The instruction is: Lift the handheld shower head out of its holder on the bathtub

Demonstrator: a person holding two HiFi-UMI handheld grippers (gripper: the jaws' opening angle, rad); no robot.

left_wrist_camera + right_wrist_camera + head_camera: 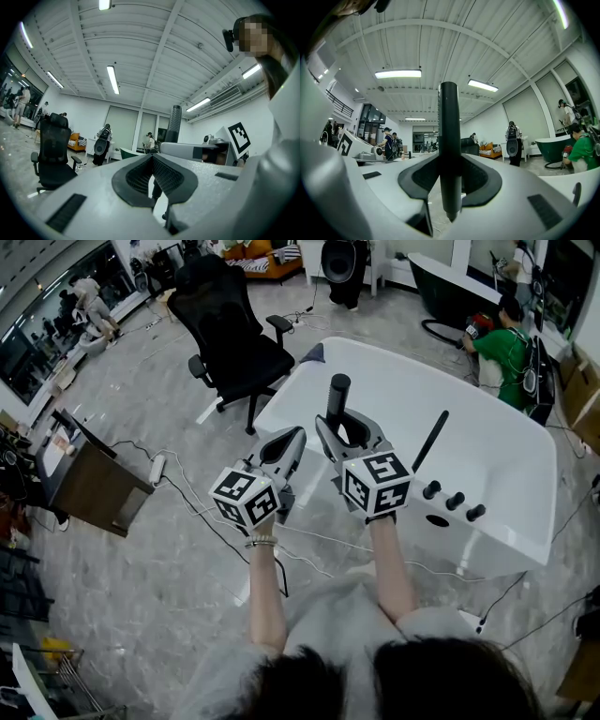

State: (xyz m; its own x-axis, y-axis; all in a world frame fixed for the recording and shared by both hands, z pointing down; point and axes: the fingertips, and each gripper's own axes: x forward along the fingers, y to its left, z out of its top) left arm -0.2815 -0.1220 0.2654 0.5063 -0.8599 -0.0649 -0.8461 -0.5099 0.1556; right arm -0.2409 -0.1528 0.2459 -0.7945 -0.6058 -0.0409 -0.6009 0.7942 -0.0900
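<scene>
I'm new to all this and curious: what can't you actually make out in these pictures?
- Head view: the lower part of the handheld shower head, hidden behind the right tongs.
- Head view: whether the oval opening on the bathtub is the holder; it is too small to tell.
- Left gripper view: the base of the handheld shower head, behind the right tongs.
- Right gripper view: what the background people are doing; they are too small.
</scene>
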